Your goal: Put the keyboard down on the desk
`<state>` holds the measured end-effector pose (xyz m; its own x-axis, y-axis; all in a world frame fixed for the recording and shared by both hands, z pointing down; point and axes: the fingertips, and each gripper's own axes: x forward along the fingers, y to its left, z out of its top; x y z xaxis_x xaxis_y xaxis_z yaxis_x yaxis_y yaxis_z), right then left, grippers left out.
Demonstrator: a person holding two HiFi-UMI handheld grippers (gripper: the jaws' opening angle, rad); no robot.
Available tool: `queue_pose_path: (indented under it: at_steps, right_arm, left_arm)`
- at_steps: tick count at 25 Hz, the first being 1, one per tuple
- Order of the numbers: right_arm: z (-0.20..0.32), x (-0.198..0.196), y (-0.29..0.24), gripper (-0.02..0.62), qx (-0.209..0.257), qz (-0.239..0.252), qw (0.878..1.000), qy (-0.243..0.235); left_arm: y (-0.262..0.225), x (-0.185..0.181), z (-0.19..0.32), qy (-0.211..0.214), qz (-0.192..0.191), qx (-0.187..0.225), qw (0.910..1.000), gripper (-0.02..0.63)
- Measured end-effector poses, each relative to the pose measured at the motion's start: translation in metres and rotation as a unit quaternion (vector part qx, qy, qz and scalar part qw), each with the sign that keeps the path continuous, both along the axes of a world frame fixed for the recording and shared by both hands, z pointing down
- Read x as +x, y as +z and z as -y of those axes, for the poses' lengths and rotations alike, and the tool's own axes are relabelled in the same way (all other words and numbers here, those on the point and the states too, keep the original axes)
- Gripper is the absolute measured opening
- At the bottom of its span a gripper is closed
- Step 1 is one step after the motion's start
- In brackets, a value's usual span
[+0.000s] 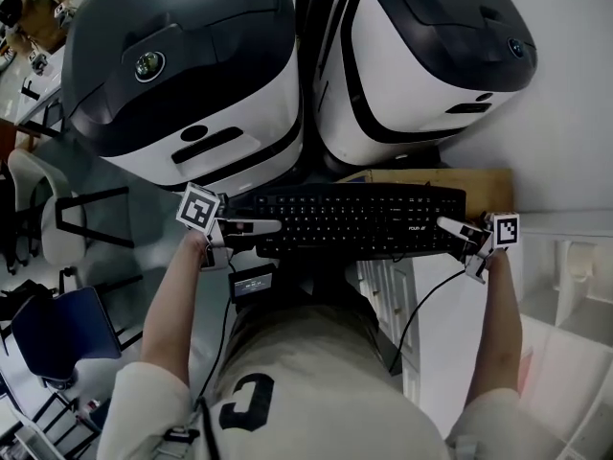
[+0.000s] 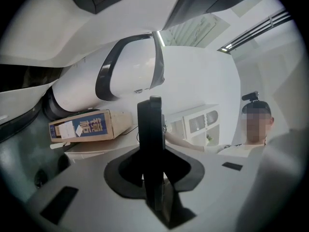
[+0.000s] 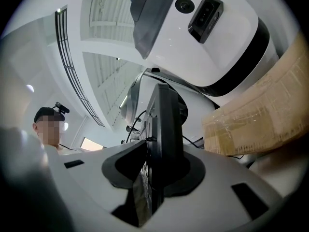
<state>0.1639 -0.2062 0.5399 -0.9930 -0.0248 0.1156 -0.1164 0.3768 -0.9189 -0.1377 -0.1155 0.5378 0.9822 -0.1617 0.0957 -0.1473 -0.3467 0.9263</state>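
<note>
Ahead of you, two big rounded machines in white with dark tops stand side by side, the left machine [image 1: 182, 75] and the right machine [image 1: 421, 56], with a cardboard box [image 2: 89, 126] bearing a blue label just beneath them. To your left, a white chair [image 1: 43, 209] and a blue chair [image 1: 57, 333] stand on a grey floor [image 1: 144, 214]. A white cabinet [image 1: 575, 257] is on your right, under a white panelled ceiling [image 3: 96, 13].

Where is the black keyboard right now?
In the head view's middle, the keyboard is held by its ends between the left gripper and right gripper, close to two big white-and-black machines and a cardboard box.
</note>
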Motion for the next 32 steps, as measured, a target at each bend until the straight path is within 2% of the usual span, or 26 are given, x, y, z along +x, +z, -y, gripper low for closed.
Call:
queue_pose_path:
  at_steps: [9,13,16,19,22,24,26,27,29,32]
  right_arm:
    - [-0.023,0.008,-0.004,0.117,0.009,-0.004,0.999,0.037]
    - [-0.042,0.015,0.000,0.117,0.005,-0.008,0.998,0.061]
    - [-0.054,0.020,0.003,0.118,0.005,-0.007,0.997,0.072]
    - [-0.028,0.012,0.003,0.117,0.009,0.000,0.999,0.036]
    - [0.003,-0.017,0.000,0.115,0.009,0.006,1.000,-0.010]
    - [0.019,-0.053,-0.004,0.115,0.001,-0.002,0.999,-0.048]
    - [0.035,-0.094,-0.009,0.118,-0.011,-0.015,0.995,-0.100]
    - [0.038,-0.109,-0.011,0.122,-0.016,-0.019,0.993,-0.117]
    - [0.036,-0.123,-0.012,0.127,-0.019,-0.021,0.991,-0.128]
    - [0.028,-0.117,-0.010,0.127,-0.013,-0.019,0.992,-0.125]
  left_arm:
    - [-0.001,0.001,-0.001,0.034,0.010,0.006,0.9993,0.091]
    - [0.001,0.006,-0.005,0.059,0.002,0.001,0.9983,0.091]
    - [0.004,0.008,-0.008,0.071,0.012,0.014,0.9973,0.091]
    - [0.005,0.001,-0.003,0.034,0.029,0.015,0.9989,0.091]
    - [0.001,-0.021,0.002,-0.017,0.040,0.013,0.9990,0.091]
    - [-0.001,-0.046,-0.005,-0.065,0.018,-0.005,0.9977,0.091]
    - [0.000,-0.074,-0.018,-0.122,-0.003,-0.015,0.9924,0.091]
    - [0.000,-0.087,-0.021,-0.138,-0.005,-0.014,0.9903,0.091]
    - [-0.001,-0.103,-0.021,-0.143,-0.009,-0.016,0.9896,0.091]
    - [0.003,-0.102,-0.017,-0.130,0.001,-0.016,0.9913,0.092]
